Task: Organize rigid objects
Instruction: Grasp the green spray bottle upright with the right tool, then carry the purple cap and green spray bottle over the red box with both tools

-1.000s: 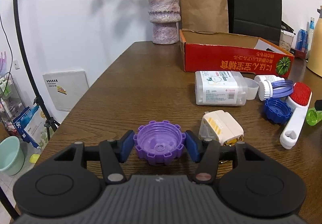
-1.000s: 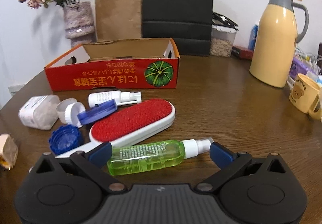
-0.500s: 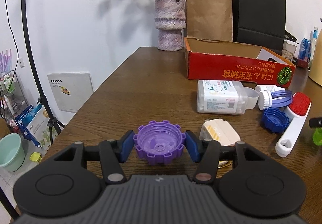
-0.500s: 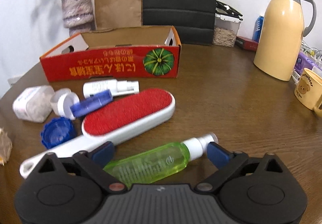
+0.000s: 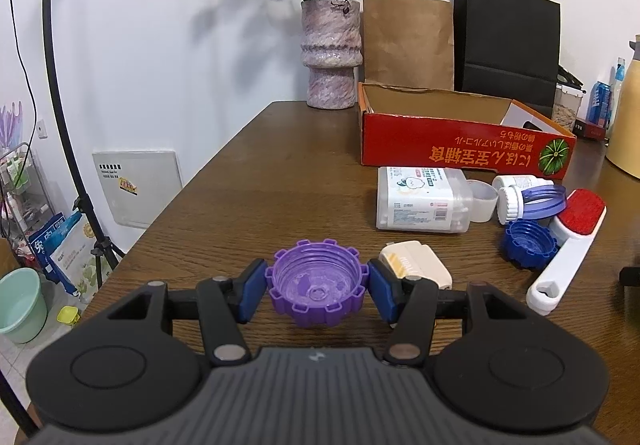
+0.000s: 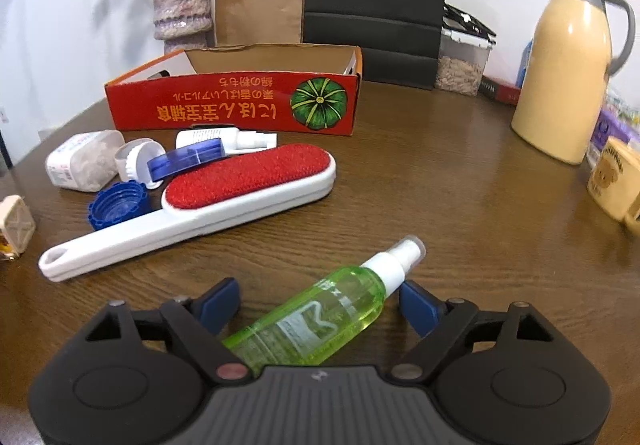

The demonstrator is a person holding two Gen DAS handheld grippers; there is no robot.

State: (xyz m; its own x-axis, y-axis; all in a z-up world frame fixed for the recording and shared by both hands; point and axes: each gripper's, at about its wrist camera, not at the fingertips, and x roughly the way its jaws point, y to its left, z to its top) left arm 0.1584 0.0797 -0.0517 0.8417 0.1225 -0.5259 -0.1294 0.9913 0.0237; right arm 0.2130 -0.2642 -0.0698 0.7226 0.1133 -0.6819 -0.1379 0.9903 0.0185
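My left gripper (image 5: 318, 285) is shut on a purple toothed cap (image 5: 318, 279), its open side up, over the near part of the wooden table (image 5: 248, 197). My right gripper (image 6: 318, 305) has its jaws closing around a green spray bottle (image 6: 320, 321). The bottle lies slantwise on the table with its white nozzle pointing up and to the right. The left pad stands clear of the bottle and the right pad is close beside its white neck. A red cardboard box (image 6: 236, 105) stands open at the back. In front of it lies a red and white lint brush (image 6: 248, 177).
A blue cap (image 6: 118, 205), white jar (image 6: 80, 161), white spray bottle (image 6: 212, 137), blue clear lid (image 6: 184, 161) and cream adapter (image 5: 416, 265) lie left of the brush. A yellow thermos (image 6: 568, 65) and mug (image 6: 616, 181) stand right. A vase (image 5: 330, 53) and paper bags line the wall.
The right gripper's jaws have narrowed and it has shifted, so the green bottle now lies slantwise between the fingers, not crosswise. The left gripper keeps hold of the purple cap.
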